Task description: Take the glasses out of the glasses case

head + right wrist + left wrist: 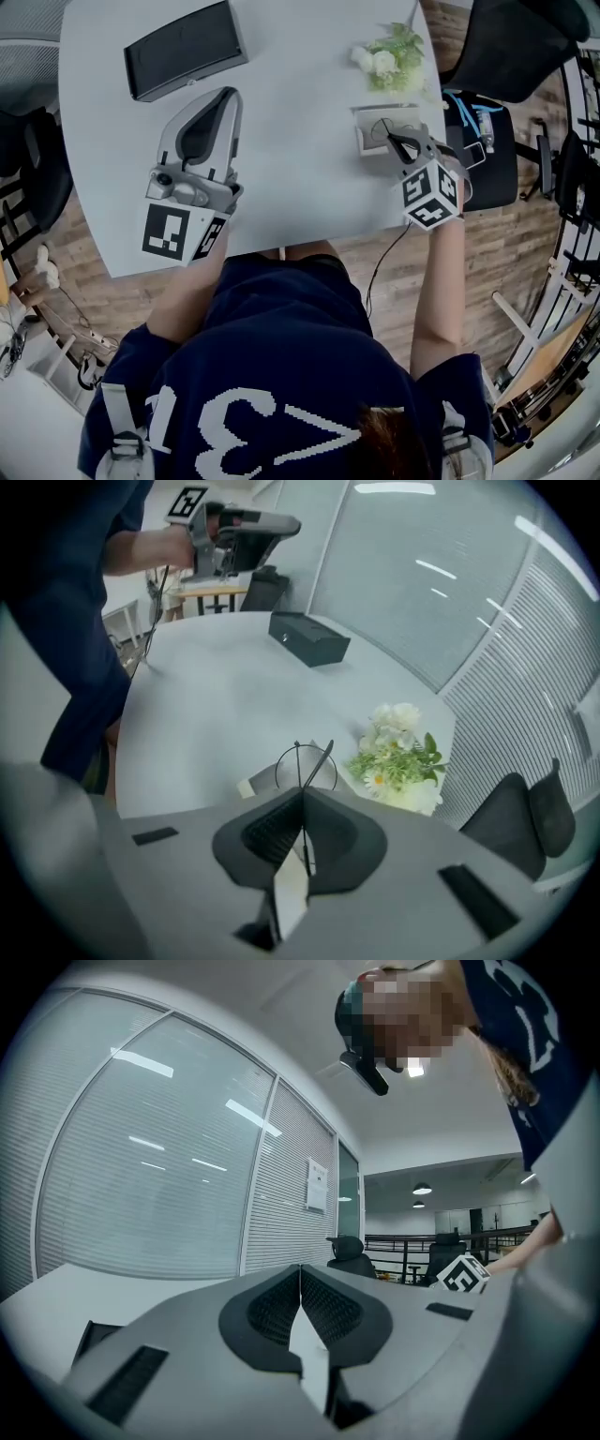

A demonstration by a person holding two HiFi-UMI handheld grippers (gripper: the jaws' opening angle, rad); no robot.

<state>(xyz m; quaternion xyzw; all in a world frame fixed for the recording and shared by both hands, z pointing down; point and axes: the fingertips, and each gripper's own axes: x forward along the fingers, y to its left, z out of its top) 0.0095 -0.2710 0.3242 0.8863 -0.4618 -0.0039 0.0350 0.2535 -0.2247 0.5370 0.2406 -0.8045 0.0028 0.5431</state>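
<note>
**A:** What is nearest the person?

**B:** Two hand-held grippers over a white table (300, 178). The right gripper (302, 797) tilts steeply down, its jaws clamped on the thin black wire of the glasses (321, 759). One round rim sticks up just past the jaw tips. The glasses are partly over a pale case (255, 782) that lies on the table near its right edge.

**A:** And the other hand?

**B:** The left gripper (300, 1274) points level over the table's left side, well apart from the case. Its jaws are pressed together with nothing between them.

**A:** Anything crowding the case?

**B:** A bunch of flowers (398, 752) stands just beyond it, close to the right gripper. Farther off, at the table's far left, lies a black box (183, 47). A dark chair (520, 827) stands past the table's right edge.

**A:** Do the views differ?

**B:** Only the right gripper view shows the wire caught between the jaws. The left gripper view misses the glasses, case and flowers. It shows a glass wall (159, 1166) with blinds.

**A:** Counts?

**B:** Two grippers, one pair of glasses, one case, one black box and one bunch of flowers.
</note>
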